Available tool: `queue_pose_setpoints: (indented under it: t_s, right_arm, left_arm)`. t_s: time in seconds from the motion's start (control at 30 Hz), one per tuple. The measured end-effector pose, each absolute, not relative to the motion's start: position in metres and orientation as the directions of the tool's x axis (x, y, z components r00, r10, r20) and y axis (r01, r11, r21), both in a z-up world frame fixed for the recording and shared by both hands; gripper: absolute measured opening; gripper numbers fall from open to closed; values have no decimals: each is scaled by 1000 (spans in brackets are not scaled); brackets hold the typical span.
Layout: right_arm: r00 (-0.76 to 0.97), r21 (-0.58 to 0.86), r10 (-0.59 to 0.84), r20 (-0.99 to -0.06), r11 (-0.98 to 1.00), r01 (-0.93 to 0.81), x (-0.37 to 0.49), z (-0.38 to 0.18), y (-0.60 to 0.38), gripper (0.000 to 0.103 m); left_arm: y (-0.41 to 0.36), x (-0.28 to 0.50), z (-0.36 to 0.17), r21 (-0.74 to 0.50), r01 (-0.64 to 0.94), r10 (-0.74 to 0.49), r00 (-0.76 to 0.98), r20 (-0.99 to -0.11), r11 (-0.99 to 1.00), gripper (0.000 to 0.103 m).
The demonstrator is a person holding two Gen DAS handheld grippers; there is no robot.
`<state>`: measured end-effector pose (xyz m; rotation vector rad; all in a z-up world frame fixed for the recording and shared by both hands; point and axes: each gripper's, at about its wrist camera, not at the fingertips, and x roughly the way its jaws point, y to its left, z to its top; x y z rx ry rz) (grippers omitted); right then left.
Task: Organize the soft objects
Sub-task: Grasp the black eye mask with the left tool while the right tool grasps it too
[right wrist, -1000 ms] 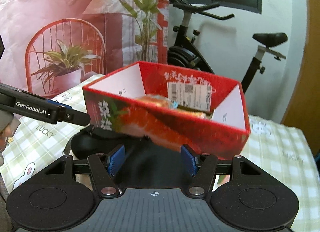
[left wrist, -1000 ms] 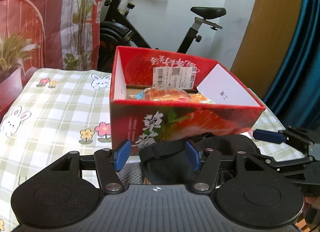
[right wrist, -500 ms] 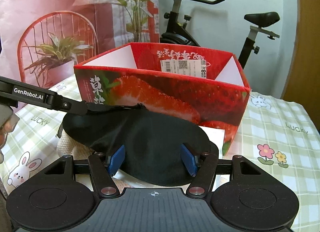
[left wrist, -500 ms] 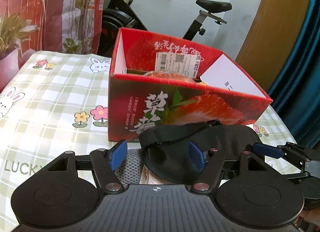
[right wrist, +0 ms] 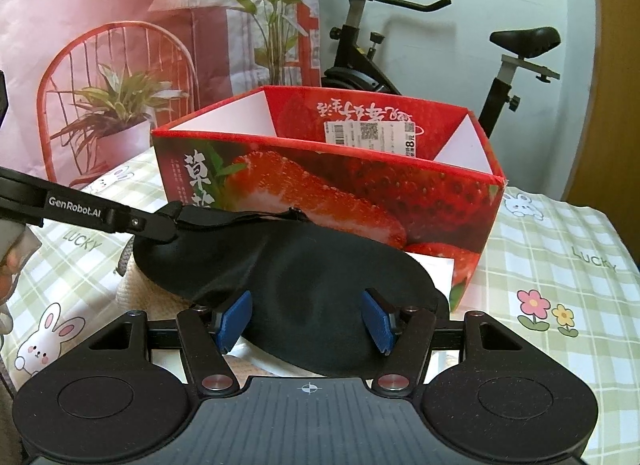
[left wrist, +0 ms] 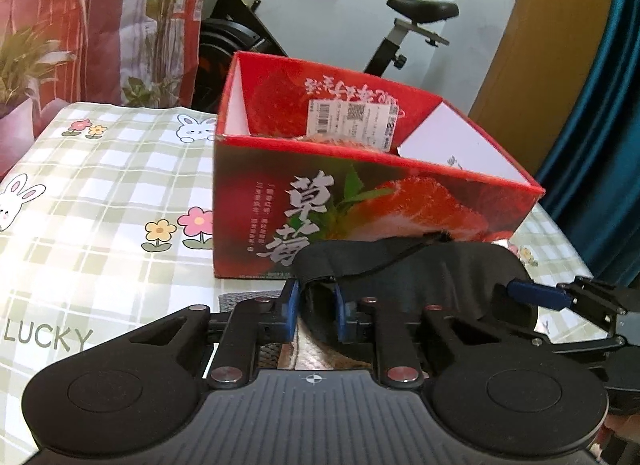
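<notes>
Left gripper [left wrist: 314, 311] closing with blue pads on the strap end of a black sleep mask [left wrist: 420, 277], seen close in the left wrist view, with the right gripper's blue fingertip [left wrist: 534, 293] entering at the mask's far edge. Right gripper [right wrist: 308, 315] open, pads either side of the mask's [right wrist: 300, 281] broad padded end, apparently not pressing it. Only here visible: the mask draped over a cream knitted item [right wrist: 160, 297] on the checked tablecloth [right wrist: 560, 265], just before the red strawberry box [right wrist: 360, 185].

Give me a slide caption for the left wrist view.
Left gripper closing on black eye mask beside strawberry box.
</notes>
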<state>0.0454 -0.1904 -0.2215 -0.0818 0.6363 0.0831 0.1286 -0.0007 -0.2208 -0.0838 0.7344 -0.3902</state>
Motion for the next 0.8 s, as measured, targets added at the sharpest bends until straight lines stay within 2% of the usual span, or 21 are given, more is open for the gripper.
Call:
queue_pose_setpoints:
  t_s: [0.27, 0.8]
  right_arm:
    - [804, -47, 58, -592, 993, -107, 41, -214, -186, 58]
    - [797, -33, 29, -604, 998, -62, 21, -215, -194, 58]
  left_arm:
    - [4, 113, -215, -210, 308, -371, 708, -601, 928, 15]
    - [18, 99, -217, -231, 294, -374, 720, -584, 928, 15]
